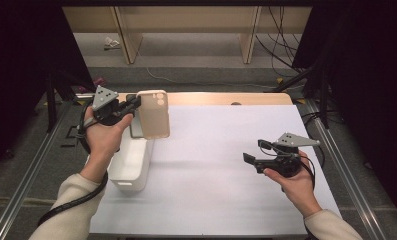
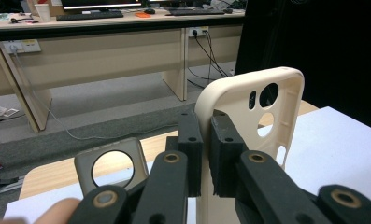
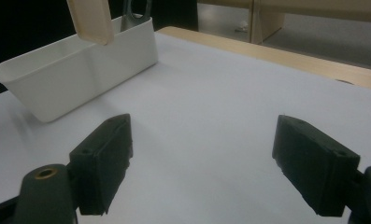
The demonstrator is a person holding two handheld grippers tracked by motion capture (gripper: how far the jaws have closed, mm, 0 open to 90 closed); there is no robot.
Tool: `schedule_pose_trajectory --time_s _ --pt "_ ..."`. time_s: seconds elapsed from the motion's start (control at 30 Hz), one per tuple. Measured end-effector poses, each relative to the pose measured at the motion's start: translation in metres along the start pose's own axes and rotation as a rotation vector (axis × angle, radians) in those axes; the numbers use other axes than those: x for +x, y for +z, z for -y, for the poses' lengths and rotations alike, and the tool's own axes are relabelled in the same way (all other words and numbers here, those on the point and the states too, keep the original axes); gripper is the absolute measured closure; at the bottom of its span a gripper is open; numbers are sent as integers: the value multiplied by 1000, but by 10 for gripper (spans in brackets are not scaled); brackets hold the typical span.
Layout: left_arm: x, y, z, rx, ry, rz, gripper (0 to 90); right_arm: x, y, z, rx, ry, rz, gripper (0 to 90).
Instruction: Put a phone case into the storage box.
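A cream phone case [image 1: 153, 114] hangs upright above the far end of a white bin [image 1: 131, 167], pinched at its edge by my left gripper [image 1: 136, 104], which is shut on it. In the left gripper view the jaws clamp the cream phone case [image 2: 248, 102] by its side wall. A grey phone case [image 2: 109, 165] stands in the bin behind it, also seen as a grey phone case [image 1: 136, 129] in the high view. My right gripper [image 1: 251, 157] hovers open over the white sheet at the right, with nothing between its fingers [image 3: 103, 158]. The bin [image 3: 75, 74] lies to its left.
A white sheet [image 1: 221, 165] covers the wooden table [image 1: 226, 98]. Metal rails [image 1: 31, 165] run along both sides. Desks and cables stand beyond the far edge.
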State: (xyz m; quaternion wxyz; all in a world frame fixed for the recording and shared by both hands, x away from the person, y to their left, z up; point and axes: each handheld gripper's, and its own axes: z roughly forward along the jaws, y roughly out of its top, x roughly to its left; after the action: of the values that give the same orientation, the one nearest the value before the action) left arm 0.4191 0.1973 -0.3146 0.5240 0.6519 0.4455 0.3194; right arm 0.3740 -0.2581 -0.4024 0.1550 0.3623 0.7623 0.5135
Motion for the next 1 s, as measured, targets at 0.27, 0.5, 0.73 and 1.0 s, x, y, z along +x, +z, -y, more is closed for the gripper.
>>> schedule_pose_trajectory --time_s 0.27,0.5,0.73,1.0 --pt "8 -1 -4 0 2 -18 840 0 0 0 -1 2 0 212" --pt "17 1 -7 12 15 -36 839 0 0 1 0 6 -1 216" --pt "24 4 -10 19 16 -54 839 -1 0 1 0 7 0 216" --pt "35 10 -8 27 18 -77 839 -2 0 1 -3 15 1 216"
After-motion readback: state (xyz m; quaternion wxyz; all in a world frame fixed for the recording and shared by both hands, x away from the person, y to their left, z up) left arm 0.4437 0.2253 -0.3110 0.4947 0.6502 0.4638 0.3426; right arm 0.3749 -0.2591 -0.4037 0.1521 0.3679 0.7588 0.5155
